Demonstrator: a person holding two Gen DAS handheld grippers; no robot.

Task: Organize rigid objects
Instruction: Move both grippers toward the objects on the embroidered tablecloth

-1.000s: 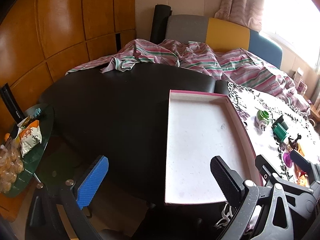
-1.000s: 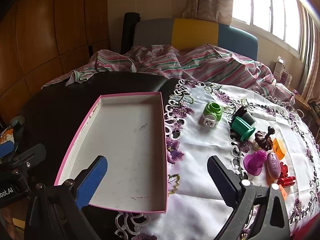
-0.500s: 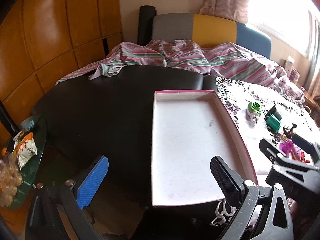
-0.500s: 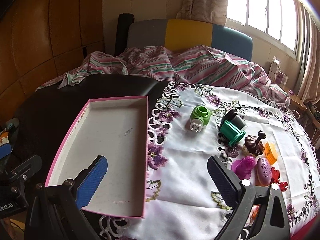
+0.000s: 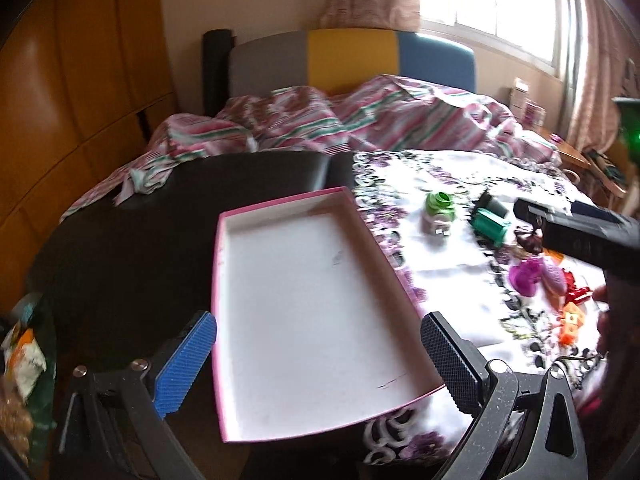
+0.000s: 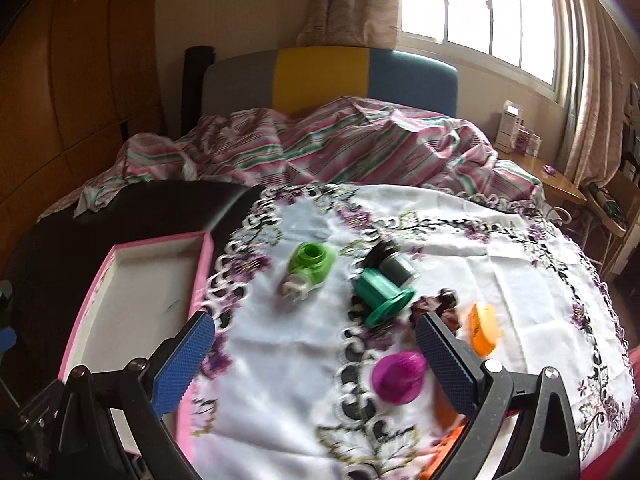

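Both grippers are hanging with their jaws spread wide and gripping nothing. The left gripper (image 5: 318,360) is hovering over the near part of a shallow pink-edged tray (image 5: 244,216) with a white floor, which is lying partly on a black surface (image 5: 132,252) and partly on a white embroidered cloth (image 5: 452,264); the tray's floor is filling the gap between the blue pad on the one finger and the black pad on the other. Beyond and to the right of these tongs, the small rigid objects are sitting on the cloth, outside the tray: a light green plug-shaped piece (image 5: 439,216), a dark green spool (image 5: 490,229), a magenta piece (image 5: 526,278) and some red and orange bits (image 5: 572,312) nearer the right edge, all somewhat blurred. The right gripper (image 6: 315,354) is hovering above the cloth (image 6: 500,280), with the tray (image 6: 202,272) lying off to its left, just past the blue finger. Ahead of these tongs and between the finger lines, the light green piece (image 6: 310,266) is lying on its side, and the dark green spool (image 6: 382,294) is resting against a dark grey cylinder (image 6: 394,266). A magenta cap-like object (image 6: 398,376) is sitting just inside the black finger, while an orange piece (image 6: 484,330) and a dark brown object (image 6: 438,304) are sitting just beyond that finger's tip. A striped blanket (image 6: 340,148) is lying bunched far ahead.
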